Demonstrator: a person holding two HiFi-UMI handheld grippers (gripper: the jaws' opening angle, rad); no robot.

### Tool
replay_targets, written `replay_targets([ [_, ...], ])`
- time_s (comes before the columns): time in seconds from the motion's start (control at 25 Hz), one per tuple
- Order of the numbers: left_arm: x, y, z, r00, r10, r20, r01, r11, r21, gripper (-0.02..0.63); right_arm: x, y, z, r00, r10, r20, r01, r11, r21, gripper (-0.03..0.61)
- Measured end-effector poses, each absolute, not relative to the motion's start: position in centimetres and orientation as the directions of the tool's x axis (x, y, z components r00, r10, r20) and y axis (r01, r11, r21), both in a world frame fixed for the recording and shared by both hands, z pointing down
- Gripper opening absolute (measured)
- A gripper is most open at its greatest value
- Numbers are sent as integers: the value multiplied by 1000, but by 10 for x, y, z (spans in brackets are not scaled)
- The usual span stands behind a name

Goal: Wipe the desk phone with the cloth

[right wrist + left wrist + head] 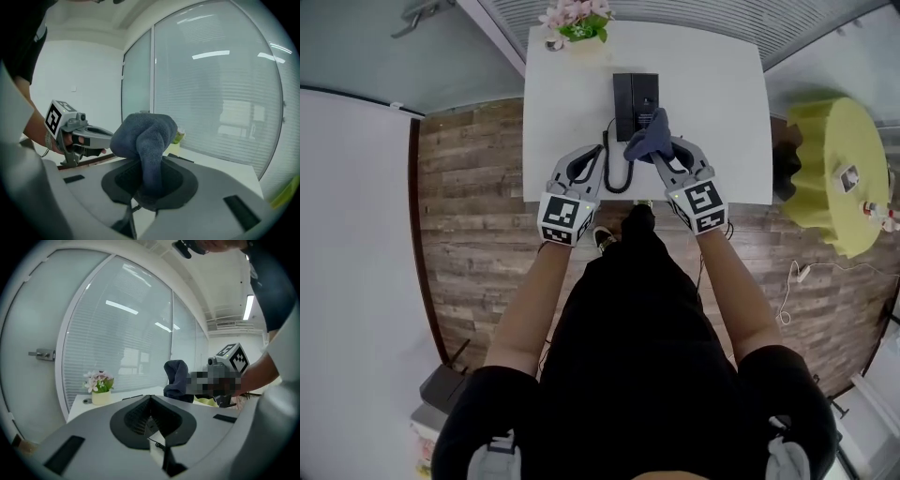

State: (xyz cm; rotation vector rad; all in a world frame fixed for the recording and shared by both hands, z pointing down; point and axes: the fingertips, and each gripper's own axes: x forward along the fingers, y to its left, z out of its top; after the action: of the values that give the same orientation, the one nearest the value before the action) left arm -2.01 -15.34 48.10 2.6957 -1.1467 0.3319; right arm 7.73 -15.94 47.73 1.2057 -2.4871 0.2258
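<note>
On the white table (731, 112), the phone (635, 103) lies ahead. The right gripper (662, 156) clenches the cloth (649, 136), which is bunched above its jaws. The left gripper (601, 156) is closed and empty.

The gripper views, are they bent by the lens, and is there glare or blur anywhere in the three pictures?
Left gripper view: strong wide-angle bend, the glass wall bows and mirrors ceiling light strips; a mosaic patch lies beside the cloth. Right gripper view: same bend, the cloth sharp in soft light. Head view: the edges curve, the white desk is bright and evenly lit.
</note>
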Motion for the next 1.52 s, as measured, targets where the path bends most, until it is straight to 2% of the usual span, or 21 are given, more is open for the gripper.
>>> replay_targets([
  [0.32, 9, -128, 389, 759, -626, 177, -642, -765, 46, 11, 100, -134, 383, -618, -737, 274, -766, 642, -2, 86],
  [0.48, 24, -116, 352, 784, -597, 167, -611, -791, 41, 11, 111, -124, 336, -649, -733, 205, -749, 663, 1, 86],
  [0.72, 40, -103, 309, 796, -593, 120, -602, -797, 53, 11, 119, -110, 300, -696, -704, 142, -710, 704, 4, 86],
  [0.96, 53, -106, 299, 795, -587, 149, -600, -799, 53, 11, 124, -107, 283, -717, -688, 107, -693, 721, -5, 86],
  [1.12, 58, -112, 291, 793, -601, 100, -608, -792, 62, 11, 124, -109, 277, -726, -681, 92, -684, 729, -2, 86],
  [1.52, 55, -116, 287, 780, -619, 86, -624, -780, 47, 11, 124, -114, 269, -741, -669, 61, -670, 742, -1, 86],
])
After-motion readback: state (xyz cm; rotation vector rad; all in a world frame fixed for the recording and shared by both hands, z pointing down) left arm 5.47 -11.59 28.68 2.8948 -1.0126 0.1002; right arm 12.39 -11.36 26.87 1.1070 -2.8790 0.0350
